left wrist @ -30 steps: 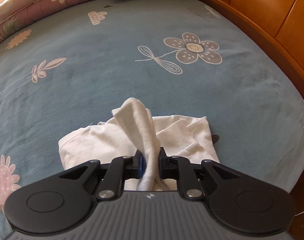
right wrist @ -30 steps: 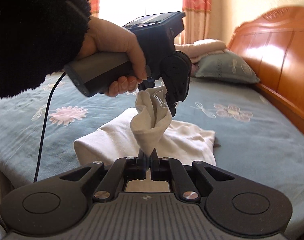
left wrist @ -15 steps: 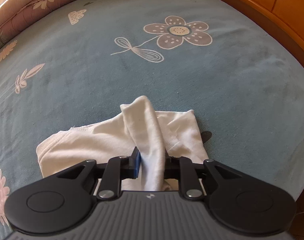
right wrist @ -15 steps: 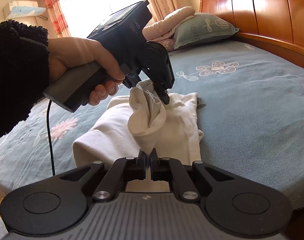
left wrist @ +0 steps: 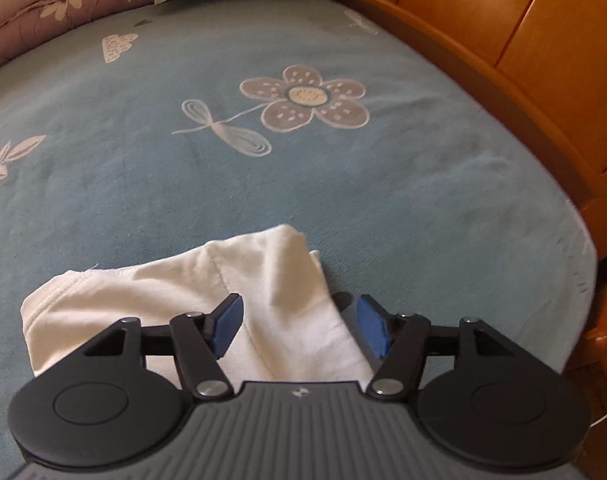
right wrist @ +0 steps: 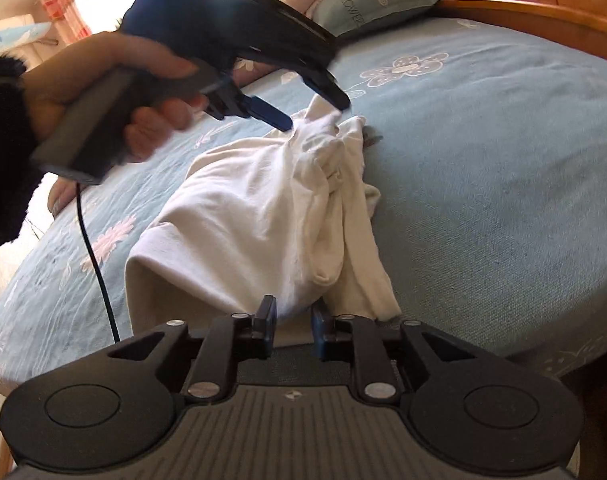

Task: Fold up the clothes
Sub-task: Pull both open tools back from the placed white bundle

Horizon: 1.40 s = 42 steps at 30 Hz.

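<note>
Left wrist view. The left gripper (left wrist: 299, 326) is hovering low over the near end of the white garment (left wrist: 183, 304), its blue-padded fingers (left wrist: 226, 328) standing wide apart and gripping nothing. A raised ridge of cloth is running straight ahead between the two pads, from the gripper body out to a blunt folded tip. So the garment's long axis is lying roughly along this gripper's line of sight, with most of the cloth spreading to the left of the ridge. It is resting on the teal flowered bedspread (left wrist: 343, 200), near the bed's edge and well short of the wooden headboard (left wrist: 543, 60).

Right wrist view. The right gripper (right wrist: 293, 326) is sitting at the opposite end of the garment (right wrist: 243, 216), fingers parted by a narrow gap, with the cloth's nearest fold lying just in front of them; whether a pad is brushing fabric is hard to tell from this angle, but no cloth is showing in the gap. Across the garment the left gripper (right wrist: 315, 112), held in the person's hand (right wrist: 115, 96), is appearing blurred, its spread fingers right at the far bunched corner.

Look of the garment: off-white, soft knit, lying as a loose oblong bundle with a ribbed hem at one side, layers doubled over, the top ridge rumpled rather than flat.

Judgement: both grippers are about equally close, one at each end of the long axis; any coming grasp or smoothing turns on that end-to-end alignment.
</note>
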Each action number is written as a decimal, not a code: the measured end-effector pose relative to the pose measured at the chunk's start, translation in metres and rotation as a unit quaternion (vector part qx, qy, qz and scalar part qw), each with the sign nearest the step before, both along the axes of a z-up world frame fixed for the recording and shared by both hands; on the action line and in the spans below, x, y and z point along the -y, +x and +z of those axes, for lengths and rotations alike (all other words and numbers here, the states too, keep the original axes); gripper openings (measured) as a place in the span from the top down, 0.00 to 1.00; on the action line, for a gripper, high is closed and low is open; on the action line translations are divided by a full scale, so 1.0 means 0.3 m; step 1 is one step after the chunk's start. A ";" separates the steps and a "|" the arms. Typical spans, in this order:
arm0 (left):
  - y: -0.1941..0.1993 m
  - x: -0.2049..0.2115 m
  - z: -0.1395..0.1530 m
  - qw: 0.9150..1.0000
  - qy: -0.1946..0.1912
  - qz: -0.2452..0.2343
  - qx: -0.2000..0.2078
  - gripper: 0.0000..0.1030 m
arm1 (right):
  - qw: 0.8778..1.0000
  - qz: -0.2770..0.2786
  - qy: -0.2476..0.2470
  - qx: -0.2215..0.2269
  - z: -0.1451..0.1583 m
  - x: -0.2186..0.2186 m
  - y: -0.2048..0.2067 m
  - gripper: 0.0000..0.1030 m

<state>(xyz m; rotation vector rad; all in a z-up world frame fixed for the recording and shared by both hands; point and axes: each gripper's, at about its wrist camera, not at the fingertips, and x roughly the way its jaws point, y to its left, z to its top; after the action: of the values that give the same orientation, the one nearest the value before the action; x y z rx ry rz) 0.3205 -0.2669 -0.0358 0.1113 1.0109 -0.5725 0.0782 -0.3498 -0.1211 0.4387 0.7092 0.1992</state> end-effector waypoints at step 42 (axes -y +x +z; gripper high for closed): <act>-0.641 -0.586 -0.163 0.965 0.090 -0.120 0.217 0.22 | 0.998 -0.046 -0.029 0.043 0.124 0.078 -0.078 0.04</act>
<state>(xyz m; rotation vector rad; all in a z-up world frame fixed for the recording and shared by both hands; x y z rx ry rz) 0.1284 -0.0910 -0.0848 0.5041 0.6220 -0.6412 0.0547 -0.3731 -0.0839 0.4030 0.6078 0.1100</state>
